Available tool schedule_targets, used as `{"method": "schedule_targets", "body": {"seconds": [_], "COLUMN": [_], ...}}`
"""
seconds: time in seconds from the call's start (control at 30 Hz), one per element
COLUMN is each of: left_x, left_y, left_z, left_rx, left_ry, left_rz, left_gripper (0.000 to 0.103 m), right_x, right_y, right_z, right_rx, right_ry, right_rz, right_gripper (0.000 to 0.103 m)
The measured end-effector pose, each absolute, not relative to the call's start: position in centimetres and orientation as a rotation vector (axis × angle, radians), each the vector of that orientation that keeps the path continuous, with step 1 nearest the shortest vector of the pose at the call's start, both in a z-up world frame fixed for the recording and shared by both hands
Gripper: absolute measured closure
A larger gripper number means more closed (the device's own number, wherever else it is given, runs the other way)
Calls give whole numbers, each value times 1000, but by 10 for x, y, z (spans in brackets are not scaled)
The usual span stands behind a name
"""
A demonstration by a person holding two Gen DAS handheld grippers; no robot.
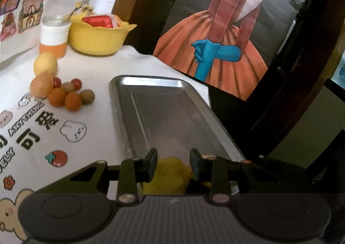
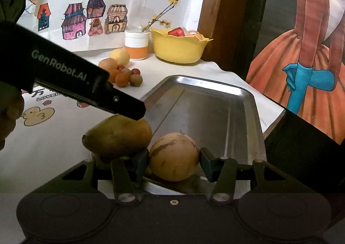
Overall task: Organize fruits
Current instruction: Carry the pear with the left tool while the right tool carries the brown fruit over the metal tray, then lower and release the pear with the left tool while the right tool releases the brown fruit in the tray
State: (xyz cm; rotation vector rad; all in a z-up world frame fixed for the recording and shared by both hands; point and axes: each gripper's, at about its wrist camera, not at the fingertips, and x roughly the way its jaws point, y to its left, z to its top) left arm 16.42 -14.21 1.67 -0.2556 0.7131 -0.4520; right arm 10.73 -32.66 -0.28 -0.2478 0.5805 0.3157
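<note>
Right tongs (image 2: 174, 161) first: pads either side of a round tan fruit with brown streaks (image 2: 174, 156), the left pad touching it, the right pad at its edge, so whether they really clamp it I cannot tell; it sits at the near end of the metal tray (image 2: 248, 101).

Just left of them, the left tongs (image 1: 173, 164) are closed on a yellow mango (image 2: 117, 135); its long axis runs sideways, pointed tip away from the tray. The black body above it reads "GenRobot.AI".

Farther out on the counter (image 1: 97, 67), left of the tray, sits a cluster of small orange, red and green fruits (image 1: 64, 93). The cloth shows "LOVELY" and "可爱".

At the back stands a yellow basket (image 2: 179, 49) beside an orange-and-white jar (image 2: 136, 44).
</note>
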Motion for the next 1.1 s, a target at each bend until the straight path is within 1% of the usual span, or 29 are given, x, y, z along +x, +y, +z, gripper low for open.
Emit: {"method": "schedule_targets", "body": {"seconds": [0.03, 0.07, 0.13, 0.17, 0.2, 0.23, 0.27, 0.3, 0.33, 0.43, 0.57, 0.63, 0.8, 1.1], "left_x": [164, 163, 161, 159, 159, 157, 156, 155, 153, 150, 149, 148, 144, 127], "left_y": [-141, -138, -134, -131, -129, -126, -124, -121, -118, -107, -92, -84, -62, -25], "left_z": [16, 15, 15, 15, 16, 17, 18, 19, 20, 23, 25, 25, 25, 28], "left_rx": [-256, -261, -269, -272, -274, -277, -280, -285, -289, -310, -328, -331, -332, -292], "left_ry": [715, 713, 707, 701, 695, 688, 681, 672, 663, 642, 633, 625, 606, 600], "left_rz": [-447, -438, -423, -418, -411, -403, -394, -385, -374, -344, -301, -276, -203, -116], "left_gripper": [61, 58, 48, 46, 41, 35, 32, 25, 21, 17, 11, 6, 1, 1], "right_x": [106, 105, 102, 101, 100, 99, 98, 97, 97, 103, 114, 118, 118, 94], "right_y": [-327, -326, -325, -326, -328, -330, -334, -338, -342, -349, -355, -355, -344, -295], "right_z": [-3, -3, -4, -4, -3, -2, -1, 1, 3, 10, 18, 20, 28, 48], "right_rx": [-242, -244, -249, -244, -234, -219, -198, -178, -163, -138, -115, -112, -99, -99], "right_ry": [577, 569, 545, 530, 513, 490, 463, 434, 404, 340, 305, 295, 296, 359], "right_rz": [314, 305, 288, 280, 271, 262, 257, 251, 236, 186, 163, 167, 192, 284], "right_gripper": [45, 44, 40, 36, 28, 24, 16, 11, 9, 5, 1, 1, 1, 1]}}
